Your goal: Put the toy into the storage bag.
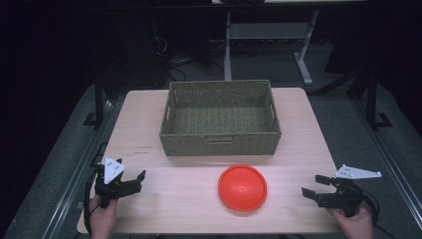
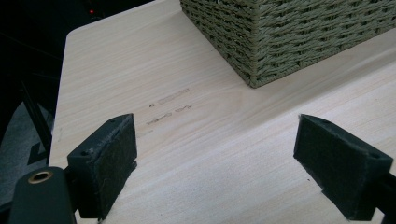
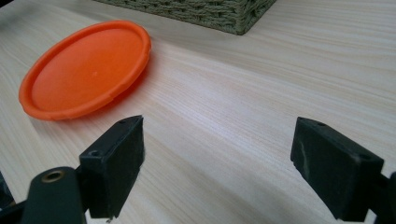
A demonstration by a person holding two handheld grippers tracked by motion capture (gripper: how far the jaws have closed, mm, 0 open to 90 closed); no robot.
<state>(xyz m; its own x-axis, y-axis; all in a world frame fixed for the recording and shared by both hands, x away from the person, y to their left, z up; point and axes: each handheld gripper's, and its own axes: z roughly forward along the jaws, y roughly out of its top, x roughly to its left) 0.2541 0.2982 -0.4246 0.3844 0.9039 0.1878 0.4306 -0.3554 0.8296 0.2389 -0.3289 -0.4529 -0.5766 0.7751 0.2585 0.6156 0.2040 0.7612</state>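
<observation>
Lying upside down on the wooden table [image 1: 298, 144], the orange plastic plate [image 1: 242, 187] sits just in front of the woven basket [image 1: 220, 142], untouched. The right gripper [image 1: 311, 186] waits to the plate's right, jaws wide and empty; the left gripper [image 1: 138, 178] rests well to the plate's left, also wide with nothing between its pads. This looks like the approach step: next, the right gripper likely must reach the plate's rim and close on it.
</observation>
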